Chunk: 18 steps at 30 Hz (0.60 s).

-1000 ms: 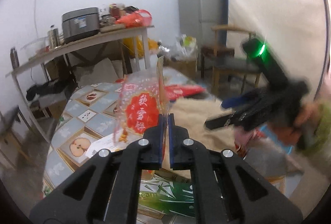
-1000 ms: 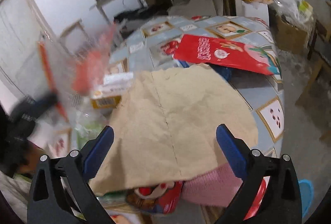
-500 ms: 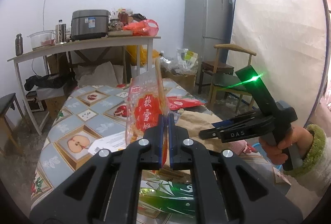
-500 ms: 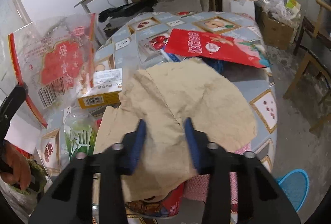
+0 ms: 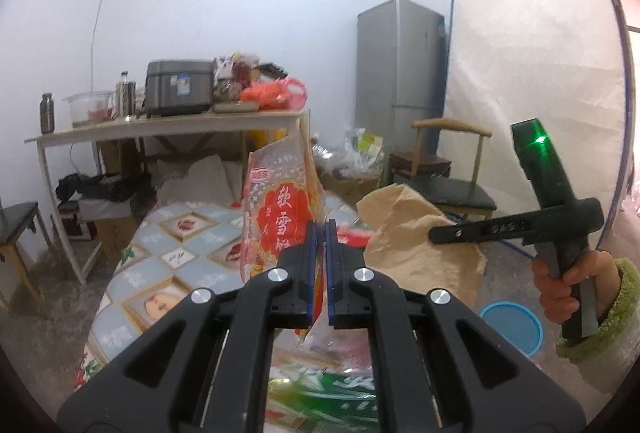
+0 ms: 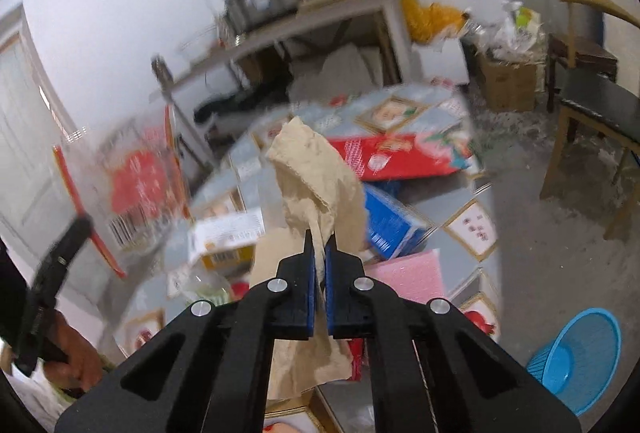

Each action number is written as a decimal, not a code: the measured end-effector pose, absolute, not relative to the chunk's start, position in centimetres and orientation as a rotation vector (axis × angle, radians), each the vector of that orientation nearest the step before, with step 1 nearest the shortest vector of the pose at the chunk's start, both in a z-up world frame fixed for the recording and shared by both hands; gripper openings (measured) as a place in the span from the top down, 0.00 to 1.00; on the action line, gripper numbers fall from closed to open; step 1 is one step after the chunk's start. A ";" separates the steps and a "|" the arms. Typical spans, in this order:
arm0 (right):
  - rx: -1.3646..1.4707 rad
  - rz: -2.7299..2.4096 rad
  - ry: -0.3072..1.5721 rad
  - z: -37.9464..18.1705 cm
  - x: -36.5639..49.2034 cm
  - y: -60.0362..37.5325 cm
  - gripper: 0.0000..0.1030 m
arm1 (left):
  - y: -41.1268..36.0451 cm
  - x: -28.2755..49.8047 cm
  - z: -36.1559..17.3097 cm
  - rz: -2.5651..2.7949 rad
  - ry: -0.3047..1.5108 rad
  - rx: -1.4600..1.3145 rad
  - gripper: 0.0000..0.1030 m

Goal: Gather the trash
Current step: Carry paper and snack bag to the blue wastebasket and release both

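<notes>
My left gripper (image 5: 320,229) is shut on a clear snack bag with a red label (image 5: 280,209), which it holds upright above the table. In the right wrist view the same snack bag (image 6: 132,189) hangs blurred at the left. My right gripper (image 6: 319,245) is closing its jaws, and the pads pinch a crumpled sheet of brown paper (image 6: 316,177) lifted off the table. From the left wrist view, the brown paper (image 5: 412,245) hangs from the right gripper (image 5: 434,233), held by a hand in a green sleeve.
The low table with a patterned cloth (image 6: 472,225) carries a long red packet (image 6: 400,157), a blue box (image 6: 392,225), a pink foam sheet (image 6: 412,273) and a yellow box (image 6: 228,237). A blue basket (image 6: 576,353) stands on the floor at the right. A wooden chair (image 5: 448,189) stands behind it.
My right gripper has gone from wide open over the flat brown paper to shut on it and has lifted it. My left gripper has risen a little with the snack bag.
</notes>
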State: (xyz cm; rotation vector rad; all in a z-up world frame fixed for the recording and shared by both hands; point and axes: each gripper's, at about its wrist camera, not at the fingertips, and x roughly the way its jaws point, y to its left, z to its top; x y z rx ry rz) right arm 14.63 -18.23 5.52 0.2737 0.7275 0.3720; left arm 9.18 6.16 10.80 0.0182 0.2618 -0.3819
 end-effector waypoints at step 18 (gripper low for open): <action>0.663 -0.187 0.676 0.4 0.3 -42.7 0.96 | -22.6 14.5 11.4 -1.149 0.645 0.019 0.97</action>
